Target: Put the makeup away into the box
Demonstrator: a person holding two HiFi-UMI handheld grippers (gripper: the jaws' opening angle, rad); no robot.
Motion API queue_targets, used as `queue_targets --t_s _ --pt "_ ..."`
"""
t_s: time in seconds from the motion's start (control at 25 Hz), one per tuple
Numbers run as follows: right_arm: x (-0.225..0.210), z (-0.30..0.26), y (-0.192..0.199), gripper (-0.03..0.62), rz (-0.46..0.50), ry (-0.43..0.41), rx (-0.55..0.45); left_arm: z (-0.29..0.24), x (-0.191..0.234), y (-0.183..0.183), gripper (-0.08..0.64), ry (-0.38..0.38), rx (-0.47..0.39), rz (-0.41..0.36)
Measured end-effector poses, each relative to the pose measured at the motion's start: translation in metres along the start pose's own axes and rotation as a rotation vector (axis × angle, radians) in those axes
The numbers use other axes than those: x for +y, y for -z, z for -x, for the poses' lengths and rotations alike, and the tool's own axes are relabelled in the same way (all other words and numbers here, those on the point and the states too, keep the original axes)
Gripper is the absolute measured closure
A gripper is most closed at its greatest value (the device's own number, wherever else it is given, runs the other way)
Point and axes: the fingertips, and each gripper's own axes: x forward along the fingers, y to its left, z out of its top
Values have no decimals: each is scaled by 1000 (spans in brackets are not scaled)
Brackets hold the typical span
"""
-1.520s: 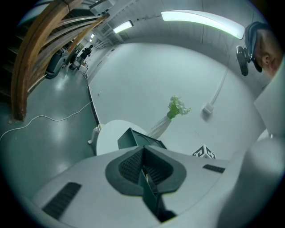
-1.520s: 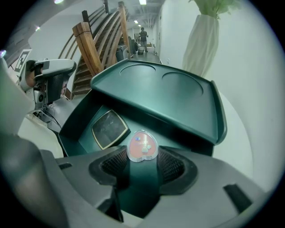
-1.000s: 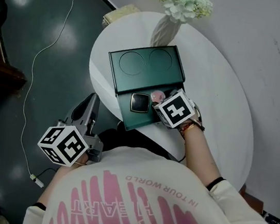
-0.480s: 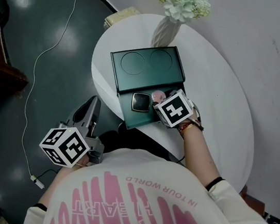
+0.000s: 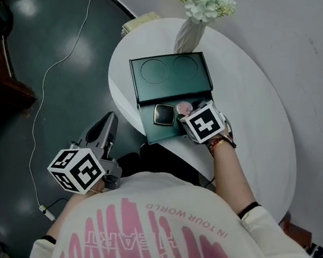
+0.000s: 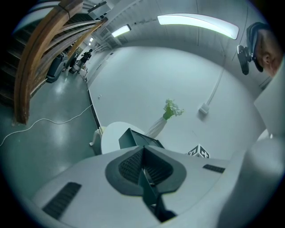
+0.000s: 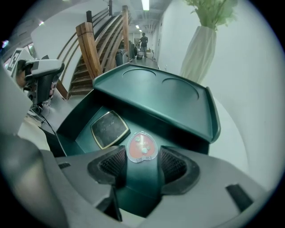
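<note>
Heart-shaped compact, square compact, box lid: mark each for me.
Heart-shaped compact [image 7: 142, 147]: right gripper view, centre of red face.
Square compact [image 7: 109, 129]: right gripper view, middle of dark top.
Box lid [image 5: 174, 86]: head view, bare inner face.

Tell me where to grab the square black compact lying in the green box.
Probably from straight above, with the jaws across two opposite straight edges. The square black compact lies flat and low on the floor of the green box, and the heart-shaped compact sits close beside it, so a sideways approach looks blocked.
</note>
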Motion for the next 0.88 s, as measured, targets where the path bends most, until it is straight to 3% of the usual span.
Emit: queue_targets --t_s 0.12,0.28,0.52,0.68,0.8,0.88 --pt "-9 11 -12 331 -26 31 -85 4 -2 0 557 10 -2 -9" --pt "-9 29 -18 345 -169 4 -208 9 -9 2 557 35 3 -22" --pt "-10 61 -24 453 -343 31 -404 14 -23 9 557 89 24 -47" --pt "0 77 -21 484 -460 41 -482 21 -32 10 557 124 27 -64" --pt "11 82 -16 542 -495 67 -512 25 -42 11 557 153 30 -81" --pt "18 85 -16 548 -502 74 -534 28 -47 10 557 168 24 -93"
